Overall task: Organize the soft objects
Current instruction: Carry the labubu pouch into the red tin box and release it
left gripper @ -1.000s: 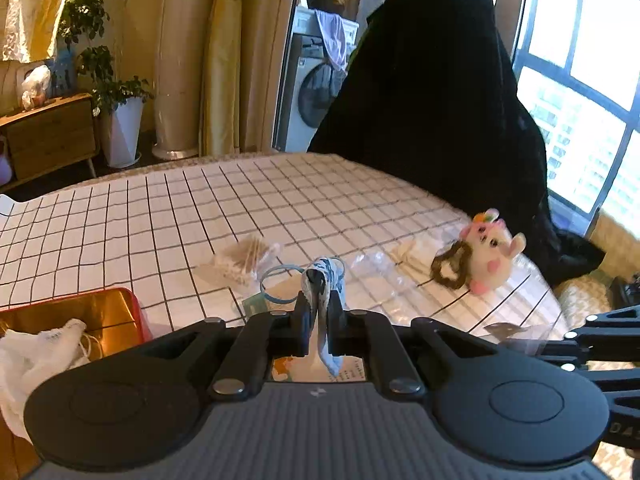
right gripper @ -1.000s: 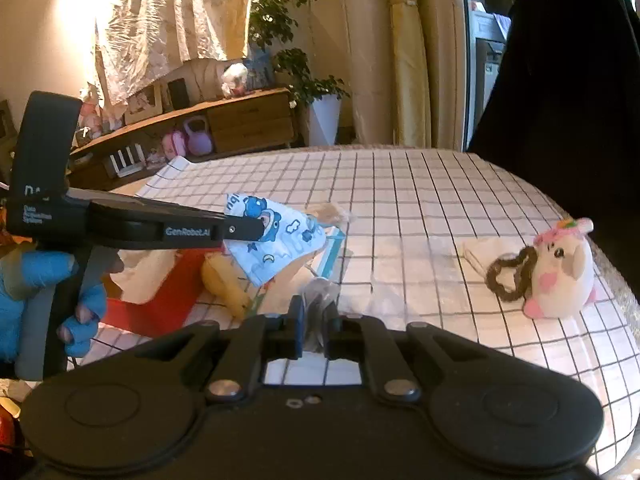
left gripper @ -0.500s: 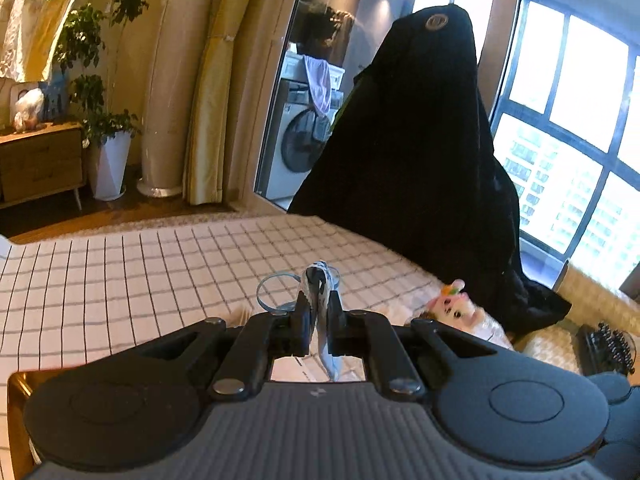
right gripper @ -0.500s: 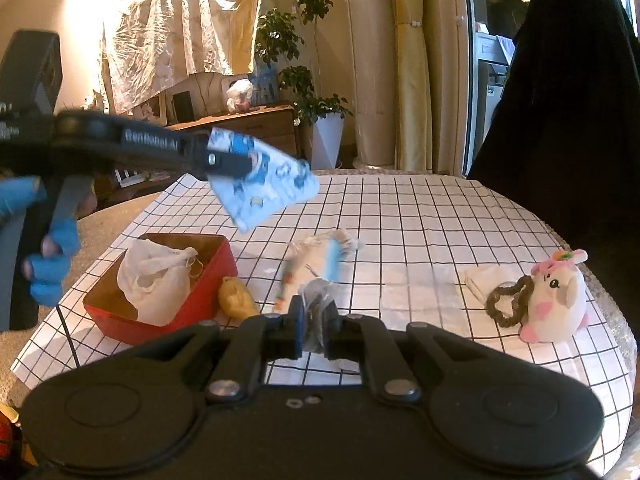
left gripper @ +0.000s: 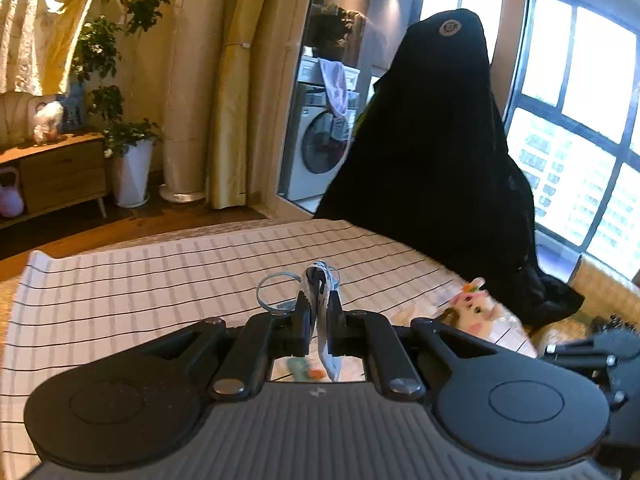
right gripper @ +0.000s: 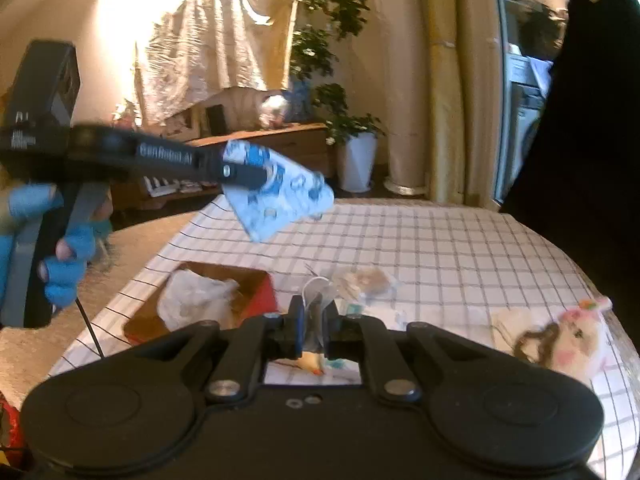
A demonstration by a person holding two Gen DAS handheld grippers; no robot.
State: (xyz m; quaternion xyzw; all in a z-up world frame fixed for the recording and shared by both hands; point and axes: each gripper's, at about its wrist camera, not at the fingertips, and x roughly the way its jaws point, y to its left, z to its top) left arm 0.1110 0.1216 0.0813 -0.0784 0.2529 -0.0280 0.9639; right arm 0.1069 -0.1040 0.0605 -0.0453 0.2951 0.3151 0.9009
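— Above the checked desk (right gripper: 440, 240), what's my left tool (left gripper: 319, 308) got?
— Clamped on the blue-printed face mask (right gripper: 280, 192), held up in the air. My right tool (right gripper: 311, 320) pinches a clear wrapper (right gripper: 316, 292); plush toy (right gripper: 576, 336) sits far right.

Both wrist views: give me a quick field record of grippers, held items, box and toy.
left gripper: shut on blue-print mask, held above the table
right gripper: shut on clear wrapper
red box: on the table, holds white cloth
plush toy: on the table, at its right edge
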